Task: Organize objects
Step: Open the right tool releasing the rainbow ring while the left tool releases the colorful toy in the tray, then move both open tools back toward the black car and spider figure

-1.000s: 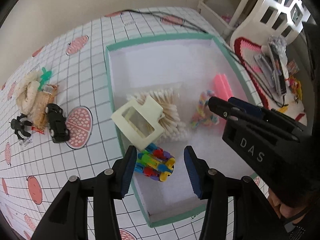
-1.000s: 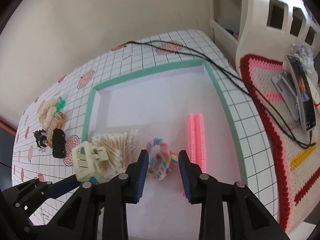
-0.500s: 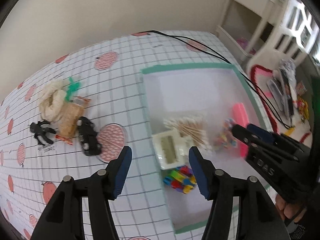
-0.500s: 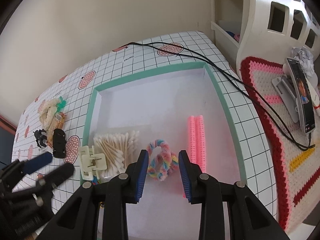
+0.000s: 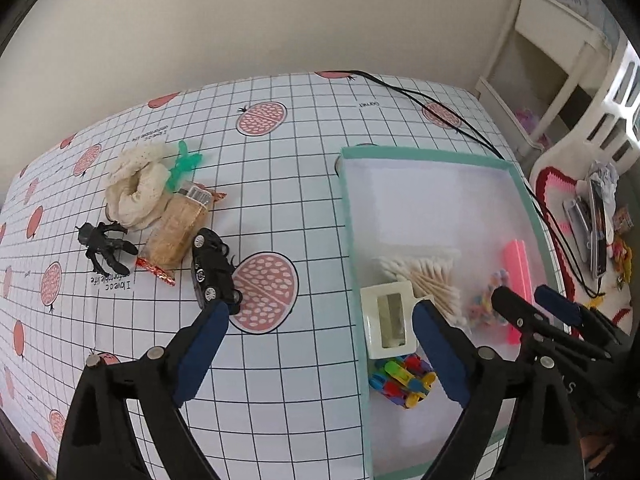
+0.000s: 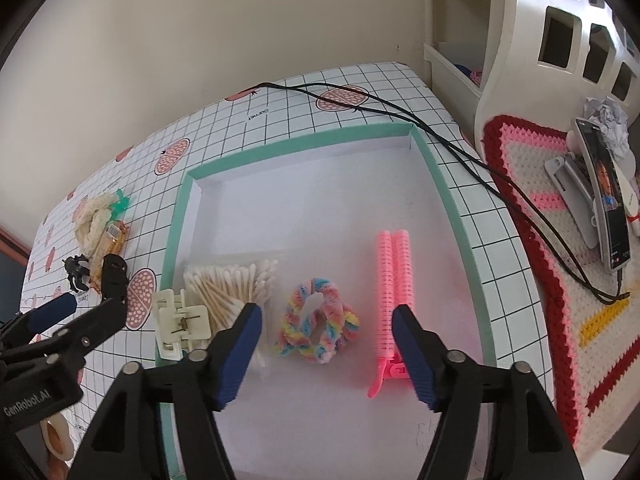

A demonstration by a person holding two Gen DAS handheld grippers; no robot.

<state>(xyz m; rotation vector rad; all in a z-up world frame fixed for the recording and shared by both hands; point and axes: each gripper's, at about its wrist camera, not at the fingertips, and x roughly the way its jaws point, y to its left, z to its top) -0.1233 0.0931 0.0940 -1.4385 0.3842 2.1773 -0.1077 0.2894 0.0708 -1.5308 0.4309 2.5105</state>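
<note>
Grid-patterned tablecloth [image 5: 280, 200] carries a green-rimmed tray [image 6: 176, 240] holding cotton swabs [image 6: 232, 284], a cream hair claw [image 6: 180, 320] and a pink clip [image 6: 394, 280]. Both the left gripper [image 5: 320, 320] and right gripper [image 6: 326, 320] gape wide, empty; a black toy car [image 5: 212, 272] lies outside the tray.

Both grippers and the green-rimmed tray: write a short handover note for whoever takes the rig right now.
Left gripper: open, empty, over the tablecloth beside the tray's left rim.
Right gripper: open, empty, over the tray, with the rainbow scrunchie between its fingers.
Already in the tray: cotton swabs, rainbow scrunchie, pink hair roller clip, colourful block toy. The cream claw clip sits across the tray's left rim.
Still on the tablecloth: black toy car, snack packet, cream scrunchie, green toy, black spider figure.
Suggested next: the toy car, nearest the left gripper.
</note>
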